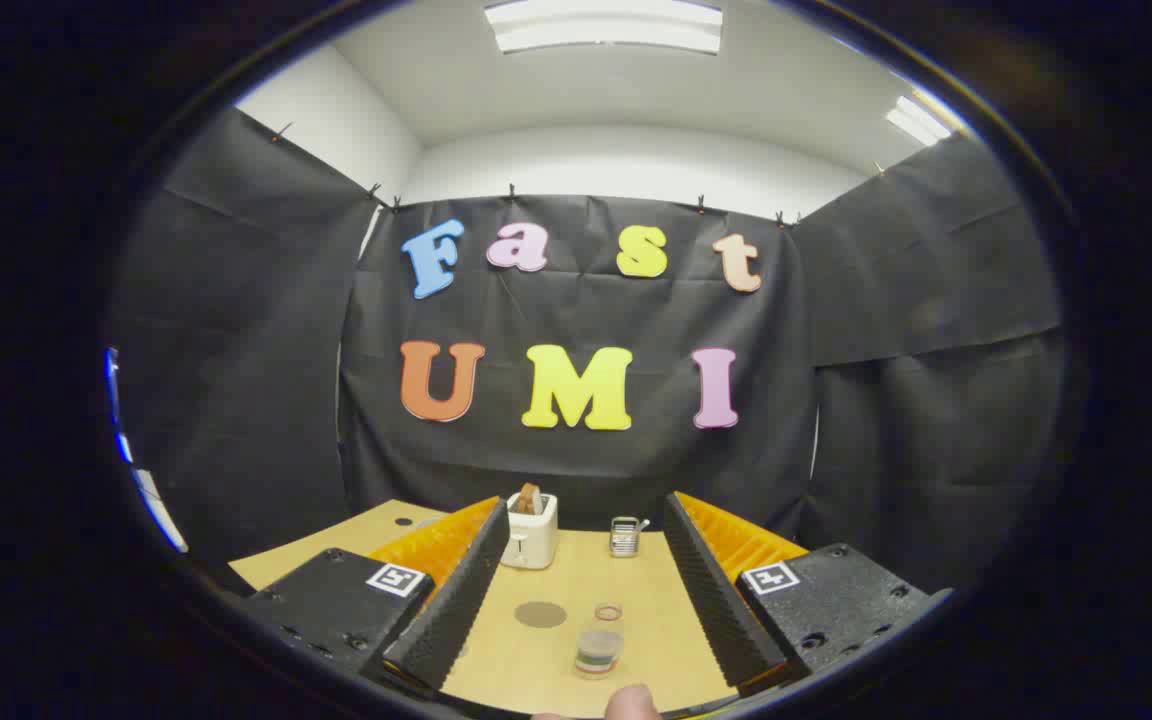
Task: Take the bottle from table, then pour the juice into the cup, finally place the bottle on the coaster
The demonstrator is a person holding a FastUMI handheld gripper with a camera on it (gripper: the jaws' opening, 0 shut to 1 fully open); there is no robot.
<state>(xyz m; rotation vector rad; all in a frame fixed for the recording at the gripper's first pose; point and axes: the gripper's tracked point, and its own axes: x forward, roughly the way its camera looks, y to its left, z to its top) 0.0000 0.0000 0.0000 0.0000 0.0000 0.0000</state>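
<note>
Two fingers of our tongs (586, 610) stand wide apart, holding nothing. We see the bottle (599, 645) upright on the tabletop (656, 600) between them, toward six o'clock; the coaster (540, 614) lies at its ten o'clock.

Most of the counter (576, 585) is hidden behind the claw (576, 655), whose finger bases get cut off low down. The bottle (598, 640) between the fingers is see-through and small, so I can't tell how much is in it. The toaster (531, 532) has something brownish poking out, too blurry to name. The little metal thing (624, 536) beside it is too tiny to make out. A fingertip (631, 703) pokes up, rest cut off.
</note>
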